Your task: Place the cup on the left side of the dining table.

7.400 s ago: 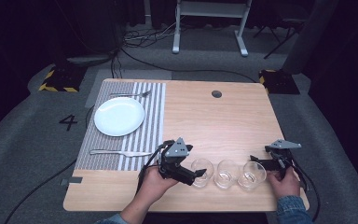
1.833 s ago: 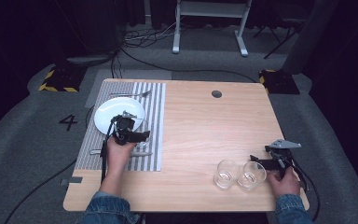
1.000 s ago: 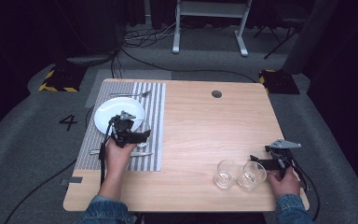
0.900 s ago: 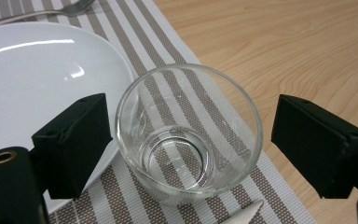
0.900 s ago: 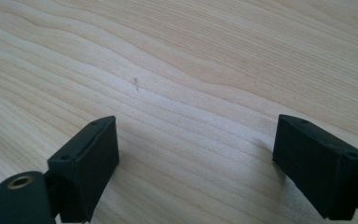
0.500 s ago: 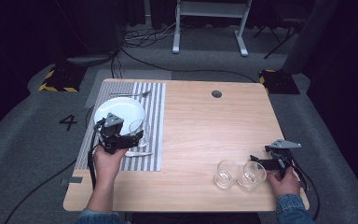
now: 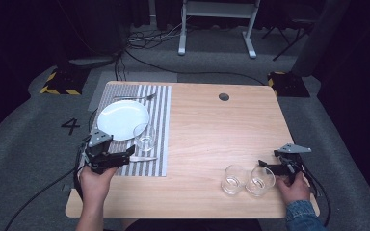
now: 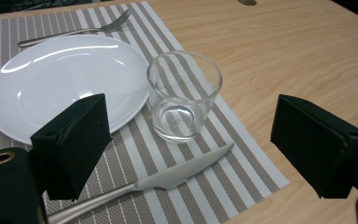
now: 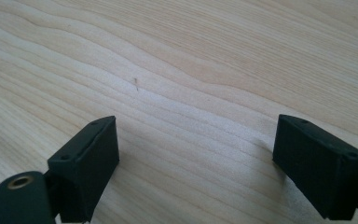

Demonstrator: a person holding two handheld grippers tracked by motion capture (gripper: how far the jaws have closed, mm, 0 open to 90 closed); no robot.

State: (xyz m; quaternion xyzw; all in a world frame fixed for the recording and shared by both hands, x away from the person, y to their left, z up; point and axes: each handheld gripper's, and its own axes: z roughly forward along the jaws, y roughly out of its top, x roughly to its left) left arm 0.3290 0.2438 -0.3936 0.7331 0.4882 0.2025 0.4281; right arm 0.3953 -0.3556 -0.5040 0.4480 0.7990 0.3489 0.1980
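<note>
Pale wooden table (image 7: 212, 130) carries a striped placemat (image 7: 160, 120) at its left. On it, a glass (image 8: 184, 94) stands upright, just right of the plate (image 8: 51, 79), beyond the knife (image 8: 168, 177). Left gripper (image 8: 191, 140) gapes empty, near it. Right gripper (image 9: 196, 163) gapes empty beside two glasses (image 7: 246, 180).

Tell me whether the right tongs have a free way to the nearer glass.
Probably yes: the right tongs stand open just beside the nearer glass, with bare table between them.

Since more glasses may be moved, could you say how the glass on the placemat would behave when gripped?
The glass looks rigid, smooth and clear, so probably slippery and breakable. Short with a thick base, it likely resists tipping.
</note>
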